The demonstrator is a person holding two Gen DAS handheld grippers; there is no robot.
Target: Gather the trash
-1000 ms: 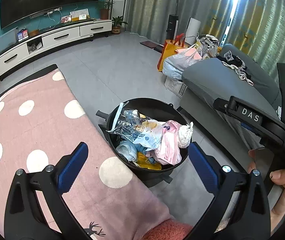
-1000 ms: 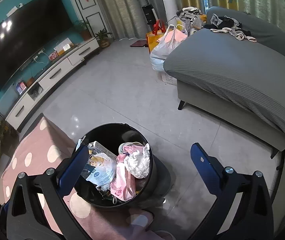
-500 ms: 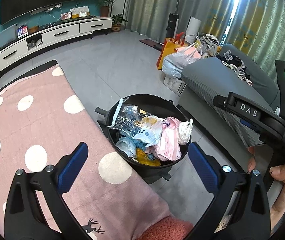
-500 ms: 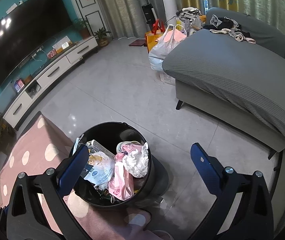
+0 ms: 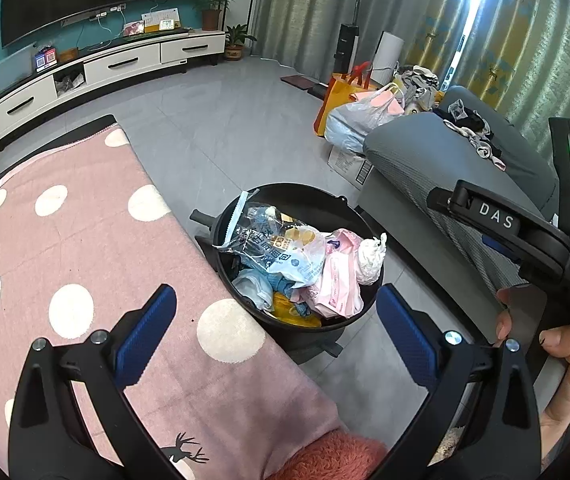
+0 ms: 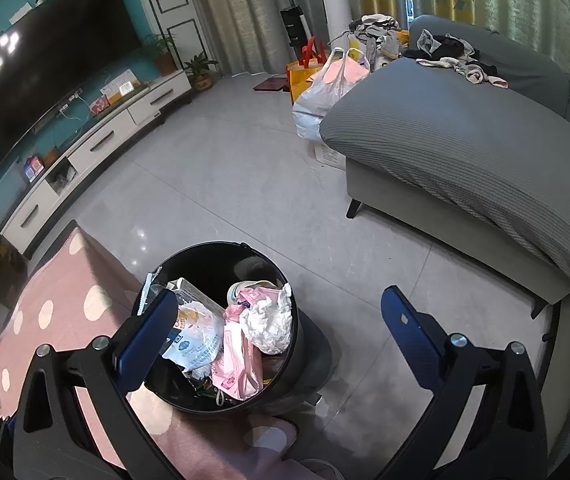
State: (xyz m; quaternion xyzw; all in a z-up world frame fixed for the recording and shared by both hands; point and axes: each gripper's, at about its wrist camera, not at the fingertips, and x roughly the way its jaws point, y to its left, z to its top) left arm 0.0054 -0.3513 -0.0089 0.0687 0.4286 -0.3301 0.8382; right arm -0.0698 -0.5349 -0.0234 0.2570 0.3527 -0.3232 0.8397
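Over the last second both views have crept slightly closer to the round black plastic bin (image 5: 299, 258), brimful of wrappers beside the pink polka-dot bench (image 5: 65, 240). Left tongs (image 5: 275, 332) and right tongs (image 6: 279, 330) stay spread, empty, so collecting seems finished or paused.

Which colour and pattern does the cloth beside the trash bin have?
The cloth is pink with white polka dots; the left wrist view shows it best.

A glossy grey tiled floor (image 6: 245, 168) runs between a low white media cabinet (image 6: 97, 140) under a teal wall (image 5: 85, 30) and a grey ribbed-fabric sofa (image 6: 465, 128). Daylight glows through pale green patterned curtains (image 5: 525, 40).
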